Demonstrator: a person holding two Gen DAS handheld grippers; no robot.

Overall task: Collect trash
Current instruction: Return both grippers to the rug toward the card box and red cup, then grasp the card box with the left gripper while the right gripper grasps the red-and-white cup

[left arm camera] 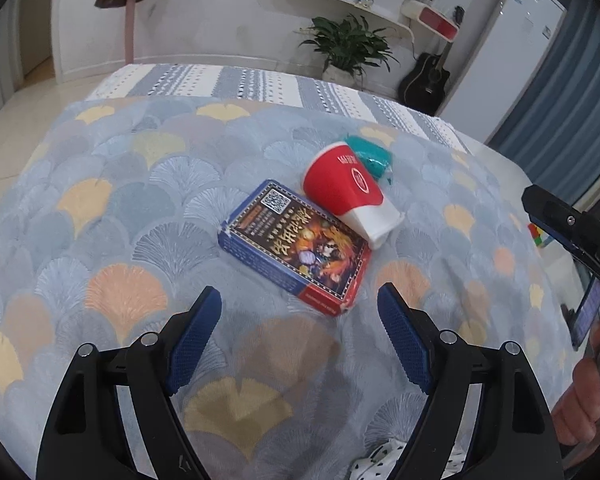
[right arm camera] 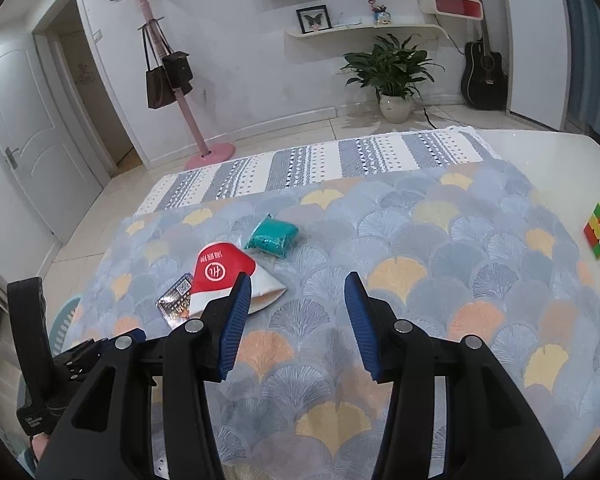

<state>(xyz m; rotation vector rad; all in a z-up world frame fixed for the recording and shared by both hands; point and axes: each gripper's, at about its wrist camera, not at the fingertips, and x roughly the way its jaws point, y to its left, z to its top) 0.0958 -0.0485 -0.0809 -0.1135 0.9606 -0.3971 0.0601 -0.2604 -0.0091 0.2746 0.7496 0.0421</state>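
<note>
The left gripper stands wide open and empty; just ahead lie a card box, a flattened paper cup and a teal packet on the patterned blanket. The right gripper is half open, empty.

1. Light: even, cool indoor light in both views; no hard source visible, moderately bright.
2. Shadows: soft, faint; dim patch on the blanket beneath the left gripper.
3. Glare: bright specks on the white cabinet; dull sheen on floor tiles.
4. Distortion: strong fisheye bowing; black vignette in corners.
5. Focus: centre fairly sharp; right edge of left wrist view blurred and smeared.
</note>
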